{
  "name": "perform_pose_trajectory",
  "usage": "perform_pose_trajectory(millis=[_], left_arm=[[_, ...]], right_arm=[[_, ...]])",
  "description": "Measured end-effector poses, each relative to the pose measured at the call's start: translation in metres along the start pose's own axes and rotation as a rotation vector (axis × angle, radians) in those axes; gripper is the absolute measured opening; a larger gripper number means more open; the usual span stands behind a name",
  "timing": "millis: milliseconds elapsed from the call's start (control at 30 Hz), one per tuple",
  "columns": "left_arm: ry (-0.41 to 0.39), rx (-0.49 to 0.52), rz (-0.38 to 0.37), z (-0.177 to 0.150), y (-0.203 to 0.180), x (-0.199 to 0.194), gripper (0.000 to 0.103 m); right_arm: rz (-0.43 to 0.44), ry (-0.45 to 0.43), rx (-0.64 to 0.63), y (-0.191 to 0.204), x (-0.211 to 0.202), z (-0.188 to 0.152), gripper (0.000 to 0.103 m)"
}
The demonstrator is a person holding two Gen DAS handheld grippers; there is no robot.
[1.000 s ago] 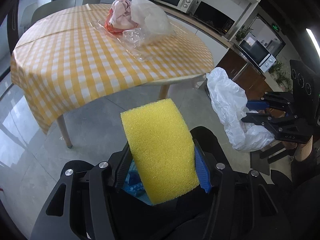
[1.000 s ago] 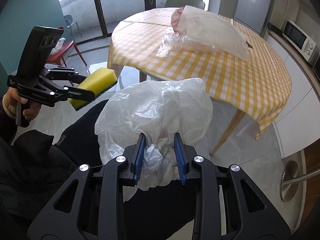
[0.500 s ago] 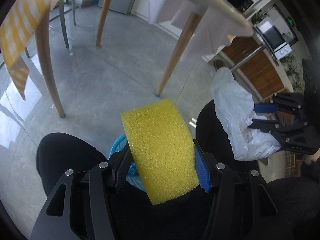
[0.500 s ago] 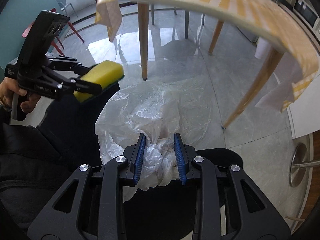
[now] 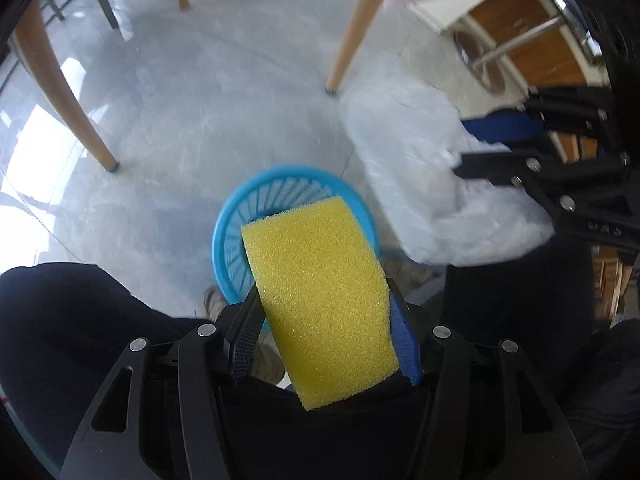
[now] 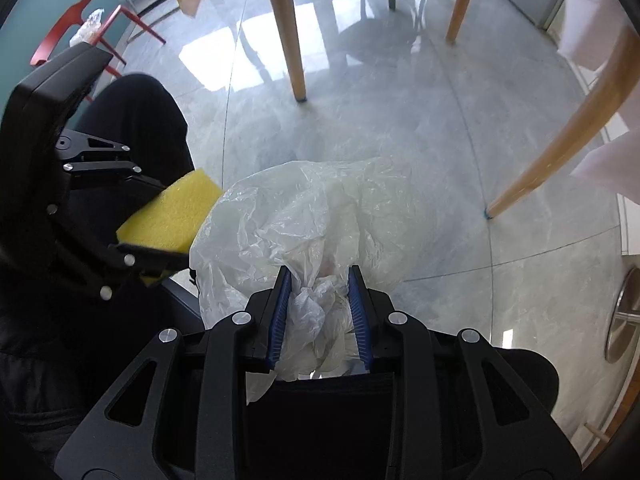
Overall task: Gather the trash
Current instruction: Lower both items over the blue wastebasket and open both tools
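Two grippers pointing down, left gripper [image 5: 324, 332] squeezing a yellow sponge [image 5: 320, 296] above a blue basket [image 5: 228, 216], right gripper [image 6: 318, 312] at three o'clock pinching a crumpled plastic bag [image 6: 304, 216].

Both grippers lowered from tabletop height toward the floor

The checked tabletop and the trash lying on it have been lost from both views; wooden table legs [image 5: 354, 26] and grey floor [image 5: 192, 112] are seen instead. A blue basket [image 5: 236, 216], only partly glimpsed half a second ago, is now exposed beneath the yellow sponge [image 5: 320, 296], and the white plastic bag [image 5: 424, 168] has been brought down beside its rim.
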State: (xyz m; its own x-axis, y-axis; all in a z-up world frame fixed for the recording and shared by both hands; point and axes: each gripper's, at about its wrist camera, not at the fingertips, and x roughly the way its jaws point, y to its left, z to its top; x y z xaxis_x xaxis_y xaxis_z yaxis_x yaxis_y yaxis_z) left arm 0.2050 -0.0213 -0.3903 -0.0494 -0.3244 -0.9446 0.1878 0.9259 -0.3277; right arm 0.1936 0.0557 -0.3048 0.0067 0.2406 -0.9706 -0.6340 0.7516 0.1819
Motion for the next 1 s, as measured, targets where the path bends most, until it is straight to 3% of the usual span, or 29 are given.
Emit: perform_pose_trajectory(millis=[300, 367, 433, 533, 567, 667, 1000], left_arm=[[0.197, 0.077, -0.010, -0.002, -0.004, 0.037, 0.060], [0.231, 0.098, -0.017, -0.003, -0.007, 0.043, 0.068], [0.267, 0.102, -0.029, -0.003, -0.005, 0.048, 0.098], [0.262, 0.099, -0.035, 0.001, -0.004, 0.044, 0.097], [0.262, 0.093, -0.036, 0.001, -0.002, 0.044, 0.097], [0.270, 0.079, -0.033, -0.001, 0.000, 0.046, 0.097], [0.207, 0.041, -0.046, 0.004, -0.001, 0.037, 0.097]], right_arm=[[0.086, 0.162, 0.006, -0.006, 0.058, 0.009, 0.028], [0.094, 0.197, 0.004, -0.005, 0.067, 0.007, 0.028], [0.094, 0.224, -0.007, -0.002, 0.076, 0.007, 0.029], [0.100, 0.251, -0.007, 0.002, 0.082, 0.008, 0.037], [0.101, 0.255, -0.007, 0.001, 0.084, 0.007, 0.044], [0.092, 0.248, -0.014, 0.003, 0.082, 0.006, 0.091], [0.139, 0.222, 0.006, 0.001, 0.075, 0.007, 0.093]])
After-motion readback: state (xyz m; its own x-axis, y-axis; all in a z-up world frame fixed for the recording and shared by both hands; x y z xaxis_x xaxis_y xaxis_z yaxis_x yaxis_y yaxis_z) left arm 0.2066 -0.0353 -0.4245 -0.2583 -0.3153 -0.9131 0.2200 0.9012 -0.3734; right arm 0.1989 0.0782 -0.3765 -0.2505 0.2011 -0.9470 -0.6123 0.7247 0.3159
